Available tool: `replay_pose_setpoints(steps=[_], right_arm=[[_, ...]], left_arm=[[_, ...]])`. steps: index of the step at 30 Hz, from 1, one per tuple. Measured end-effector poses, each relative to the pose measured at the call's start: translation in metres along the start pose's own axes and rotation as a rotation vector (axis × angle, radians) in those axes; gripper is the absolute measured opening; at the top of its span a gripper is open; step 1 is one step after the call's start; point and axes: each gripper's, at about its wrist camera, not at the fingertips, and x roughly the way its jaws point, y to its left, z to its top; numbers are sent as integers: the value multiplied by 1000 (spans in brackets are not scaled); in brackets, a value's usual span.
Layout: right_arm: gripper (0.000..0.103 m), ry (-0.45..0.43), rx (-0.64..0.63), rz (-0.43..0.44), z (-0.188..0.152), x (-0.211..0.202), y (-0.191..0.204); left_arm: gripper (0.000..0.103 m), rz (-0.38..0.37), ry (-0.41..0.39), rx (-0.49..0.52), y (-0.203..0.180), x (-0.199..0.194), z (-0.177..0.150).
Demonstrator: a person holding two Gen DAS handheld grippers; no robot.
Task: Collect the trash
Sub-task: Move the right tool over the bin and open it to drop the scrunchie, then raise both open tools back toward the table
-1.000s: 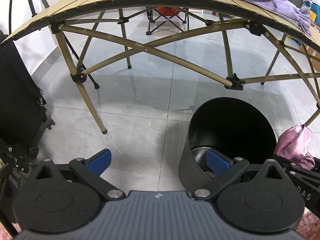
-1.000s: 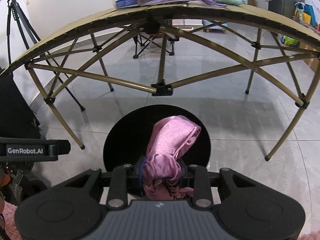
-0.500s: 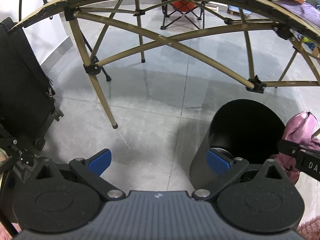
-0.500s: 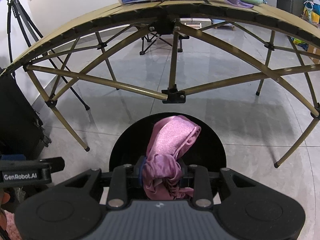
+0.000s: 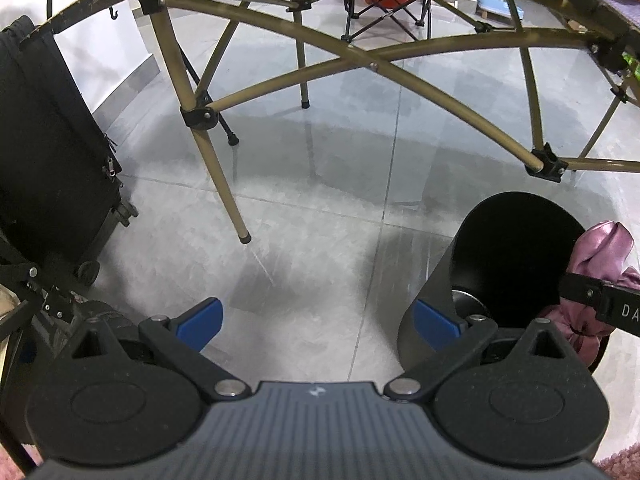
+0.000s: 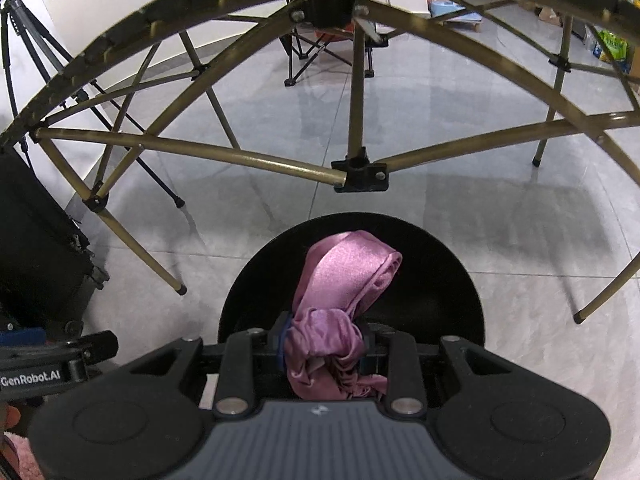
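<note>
A round black trash bin (image 6: 452, 288) stands on the grey tiled floor in front of a folding table. My right gripper (image 6: 324, 348) is shut on a crumpled pink satin cloth (image 6: 340, 280) and holds it over the bin's mouth. In the left wrist view the same bin (image 5: 516, 248) sits at the right, with the pink cloth (image 5: 600, 256) and the right gripper's arm above its far rim. My left gripper (image 5: 316, 320) is open and holds nothing. Its right finger (image 5: 434, 324) is beside the bin's near wall; its left finger is over bare floor.
The folding table's tan legs and cross braces (image 6: 240, 158) span the floor just behind the bin. A black suitcase (image 5: 44, 160) stands at the left, a tripod (image 6: 24, 40) by the wall, and a folding camp chair (image 5: 384, 4) beyond the table. Pink rug (image 5: 620, 460) at the bottom right.
Both grippers have sunk and moved toward the table, whose top has left view. The bin has shifted right in the left wrist view. The pink cloth stays clamped in the right gripper.
</note>
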Motion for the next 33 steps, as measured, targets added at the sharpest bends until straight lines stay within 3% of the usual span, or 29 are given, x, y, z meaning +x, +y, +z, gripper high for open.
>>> replay_pose_setpoints(steps=[14,17,19,21,24,33], right_arm=[[32,35,22,11,2,22,-4],[40,37,42,10,4,23,-6],[68,38,46,-2,5,24,-7],[88,36,52,-13,6,24,-8],[101,45,55,-31,6,26,-9],[103,59,45,-51,3,28,-10]], left_arm=[[103,3,24,-5,3,10,1],[103,3,25,-5,3,10,1],[103,4,25,-5,3,10,1],[103,5,26,-6,3,10,1],[103,8,27,-6,3,10,-1],[103,8,24,0,3,9,-3]])
